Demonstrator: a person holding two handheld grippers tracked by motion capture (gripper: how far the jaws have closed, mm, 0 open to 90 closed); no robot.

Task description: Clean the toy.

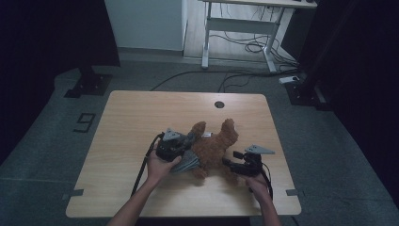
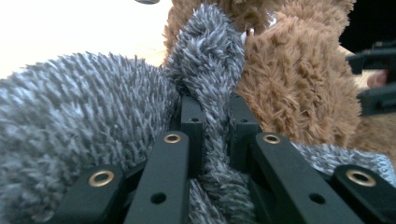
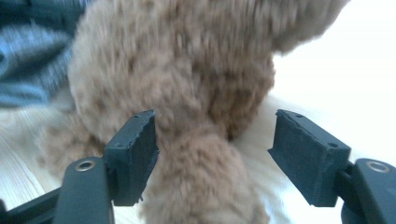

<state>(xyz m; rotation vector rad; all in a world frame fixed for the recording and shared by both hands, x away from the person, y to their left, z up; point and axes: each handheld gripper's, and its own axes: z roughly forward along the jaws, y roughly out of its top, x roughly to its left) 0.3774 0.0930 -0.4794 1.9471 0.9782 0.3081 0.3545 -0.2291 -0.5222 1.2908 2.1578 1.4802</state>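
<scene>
Wooden table [image 1: 131,122]; left gripper [image 2: 211,122] pinches grey cloth [image 2: 84,121]; right gripper [image 3: 212,149] gapes around the bear [image 1: 214,146]'s leg; keep cloth taut.

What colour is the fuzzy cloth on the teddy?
Grey fuzzy cloth, seen best in the left gripper view, against the brown teddy.

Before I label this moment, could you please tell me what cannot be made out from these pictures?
- Brown plush toy: its face is too small and dim in the high view.
- Grey fuzzy cloth: what garment it is stays unclear; the left gripper, clamped on a fold, hides its lower part.
- Right gripper view: the plush is motion-blurred between the open right gripper.
</scene>
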